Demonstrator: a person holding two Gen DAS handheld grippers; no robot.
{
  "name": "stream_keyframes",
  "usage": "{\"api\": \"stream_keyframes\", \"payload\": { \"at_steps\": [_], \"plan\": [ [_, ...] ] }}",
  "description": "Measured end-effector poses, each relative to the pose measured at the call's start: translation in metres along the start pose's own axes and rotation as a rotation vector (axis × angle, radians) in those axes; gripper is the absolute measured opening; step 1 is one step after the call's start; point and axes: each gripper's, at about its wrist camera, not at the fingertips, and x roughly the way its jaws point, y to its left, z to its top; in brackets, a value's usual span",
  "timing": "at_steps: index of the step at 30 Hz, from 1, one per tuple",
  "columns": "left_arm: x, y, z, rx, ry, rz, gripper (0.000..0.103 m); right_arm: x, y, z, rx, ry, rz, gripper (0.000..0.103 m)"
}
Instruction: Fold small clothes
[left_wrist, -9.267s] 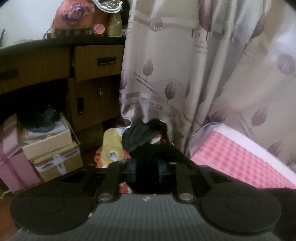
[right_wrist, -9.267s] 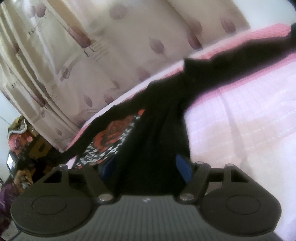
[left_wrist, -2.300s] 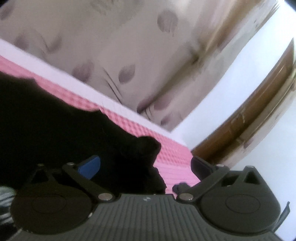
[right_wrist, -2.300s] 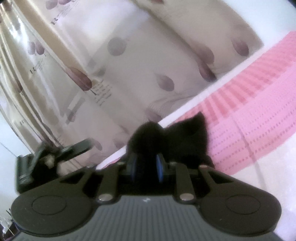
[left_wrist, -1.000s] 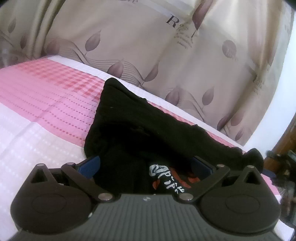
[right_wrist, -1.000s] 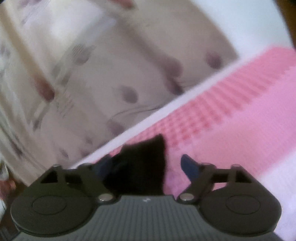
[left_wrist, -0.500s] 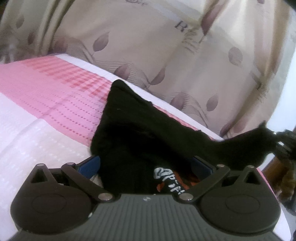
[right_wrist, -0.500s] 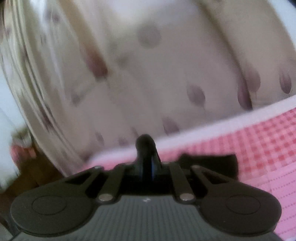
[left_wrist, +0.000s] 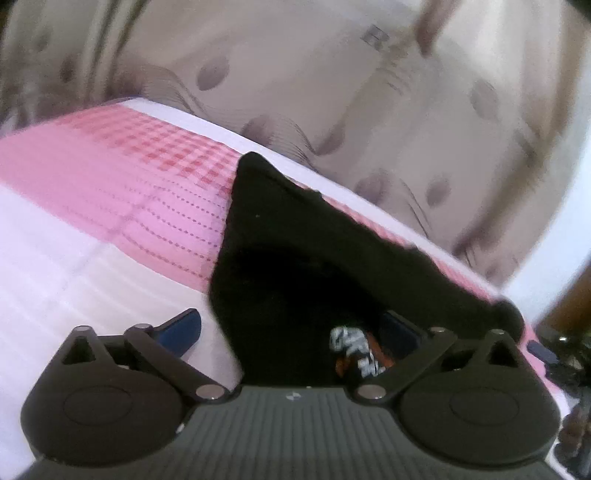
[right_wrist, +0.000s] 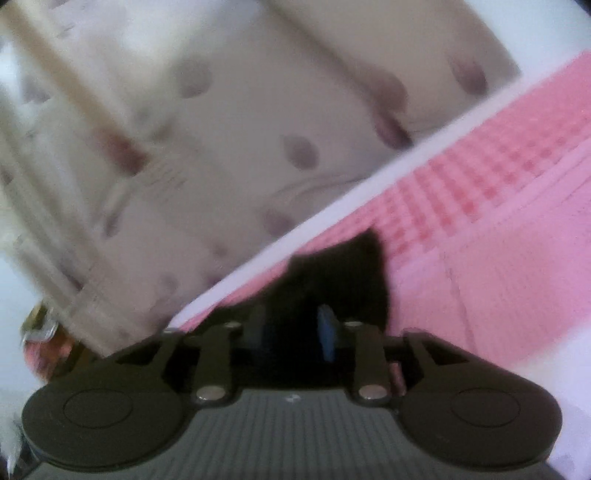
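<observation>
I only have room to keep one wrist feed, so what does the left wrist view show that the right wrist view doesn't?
Only the left wrist view shows the black garment spread wide, its white and red print, and the left gripper, jaws closing slightly but wide, pads off the cloth. Only the right wrist view shows the right gripper, jaws opening around a black tip of cloth; it is blurred. Both show the pink checked bedcover and the leaf-patterned curtain.

A large letter "R" stands printed on the curtain (left_wrist: 373, 35), the marks after it blurred. White lettering shows on the black garment (left_wrist: 288, 266), too blurred to read.
</observation>
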Motion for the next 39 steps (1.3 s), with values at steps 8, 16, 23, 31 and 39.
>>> {"api": "stream_keyframes", "payload": {
  "at_steps": [8,16,23,31,39],
  "plan": [
    [-0.108,0.043,-0.01,0.251,0.053,-0.029,0.102,-0.132,0.021,-0.113,-0.068,0.143,0.007,0.074],
    [-0.125,0.052,-0.068,0.276,0.158,-0.095,0.085,-0.16,0.017,-0.173,-0.004,0.141,-0.122,0.074],
    [-0.119,0.038,-0.078,0.311,0.158,-0.091,0.047,-0.133,0.005,-0.187,0.072,0.131,-0.091,0.076],
    [-0.129,0.047,-0.065,0.13,0.202,-0.13,0.012,-0.151,0.031,-0.179,0.028,0.104,0.052,0.002],
    [-0.171,0.054,-0.062,-0.016,0.191,-0.196,0.01,-0.253,0.052,-0.129,-0.08,-0.076,-0.077,0.001]
  ]
}}
